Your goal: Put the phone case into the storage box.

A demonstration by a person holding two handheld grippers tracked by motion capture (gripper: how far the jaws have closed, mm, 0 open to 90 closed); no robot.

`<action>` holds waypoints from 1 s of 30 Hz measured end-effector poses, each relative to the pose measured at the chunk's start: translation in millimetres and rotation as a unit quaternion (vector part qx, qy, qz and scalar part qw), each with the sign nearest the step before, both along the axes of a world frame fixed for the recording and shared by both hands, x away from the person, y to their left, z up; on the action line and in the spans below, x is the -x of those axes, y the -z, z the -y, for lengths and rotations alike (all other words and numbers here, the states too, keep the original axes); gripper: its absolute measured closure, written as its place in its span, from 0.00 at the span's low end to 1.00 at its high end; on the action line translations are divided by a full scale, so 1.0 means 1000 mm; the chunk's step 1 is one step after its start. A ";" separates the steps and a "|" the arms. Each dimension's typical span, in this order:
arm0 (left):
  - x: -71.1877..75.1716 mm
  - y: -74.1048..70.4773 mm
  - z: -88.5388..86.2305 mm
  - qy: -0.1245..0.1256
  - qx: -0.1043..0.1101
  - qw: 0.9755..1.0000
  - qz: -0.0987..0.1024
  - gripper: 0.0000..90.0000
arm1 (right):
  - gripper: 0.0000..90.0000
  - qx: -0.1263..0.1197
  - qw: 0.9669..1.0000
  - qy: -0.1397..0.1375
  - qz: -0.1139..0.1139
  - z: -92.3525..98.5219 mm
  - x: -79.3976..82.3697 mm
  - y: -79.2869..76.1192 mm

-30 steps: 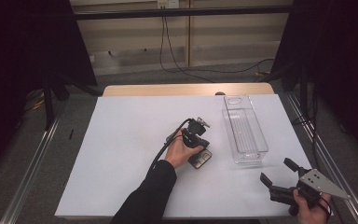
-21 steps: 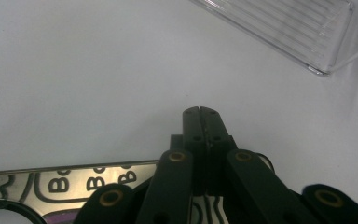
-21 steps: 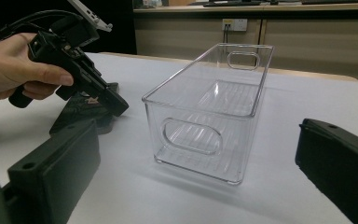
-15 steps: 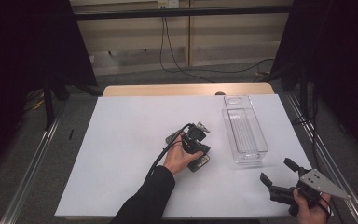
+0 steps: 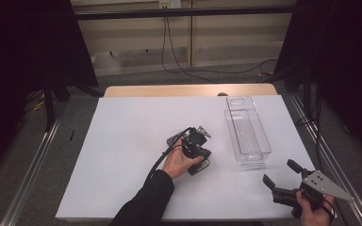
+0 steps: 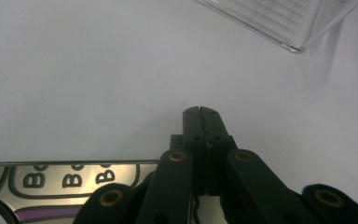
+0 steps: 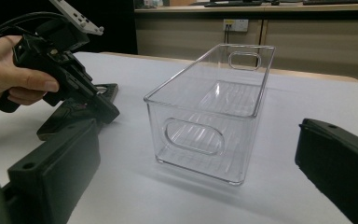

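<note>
The left gripper [image 5: 201, 157] was seen with its black jaws pressed flat together, nothing held, tips low over the white table [image 5: 122, 141]. Under its heel lay a flat printed packet [image 6: 70, 179], glossy. Just ahead stood the clear ribbed plastic bin [image 5: 246, 134], empty. The right gripper [image 5: 283, 181] was held wide apart, well off. A pickup of that packet was probably intended; the jaws would first have to be opened.

The bin [image 5: 246, 133] stands on the bench [image 5: 122, 141], toward its right side, its length running from front to back. The left gripper [image 5: 202, 160] lies just left of the bin's near end, over a flat item [image 6: 65, 179] on the bench. The right gripper [image 5: 280, 174] is in front of the bin, near the bench's front right corner.
</note>
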State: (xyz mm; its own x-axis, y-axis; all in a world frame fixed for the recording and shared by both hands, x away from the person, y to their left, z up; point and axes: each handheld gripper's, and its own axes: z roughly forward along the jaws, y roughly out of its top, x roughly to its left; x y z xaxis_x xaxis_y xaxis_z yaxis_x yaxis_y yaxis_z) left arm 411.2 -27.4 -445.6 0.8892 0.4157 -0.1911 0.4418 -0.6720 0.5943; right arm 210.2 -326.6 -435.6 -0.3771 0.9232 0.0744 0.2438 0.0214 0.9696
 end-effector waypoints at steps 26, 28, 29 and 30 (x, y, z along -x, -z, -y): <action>0.007 0.000 -0.016 -0.001 0.008 1.000 -0.017 1.00 | 0.00 0.001 1.000 -0.002 -0.002 0.000 0.000 0.000; 0.008 -0.001 -0.018 0.002 0.005 1.000 -0.017 1.00 | 0.00 0.000 1.000 -0.001 -0.002 0.000 0.000 0.001; 0.009 0.000 -0.019 -0.001 0.008 1.000 -0.018 1.00 | 0.00 0.001 1.000 -0.002 -0.002 0.000 0.000 0.000; 0.010 -0.001 -0.020 0.000 0.007 1.000 -0.017 1.00 | 0.00 0.001 1.000 -0.001 -0.002 0.000 0.000 0.000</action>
State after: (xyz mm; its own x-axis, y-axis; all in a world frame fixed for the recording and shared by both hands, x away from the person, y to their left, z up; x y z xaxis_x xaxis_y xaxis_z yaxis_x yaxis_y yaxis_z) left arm 401.6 -7.7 -444.9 0.8820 0.4127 -0.2274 0.4622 -0.6641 0.5876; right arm 210.2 -326.9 -436.1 -0.3793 0.9223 0.0738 0.2470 0.0241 0.9687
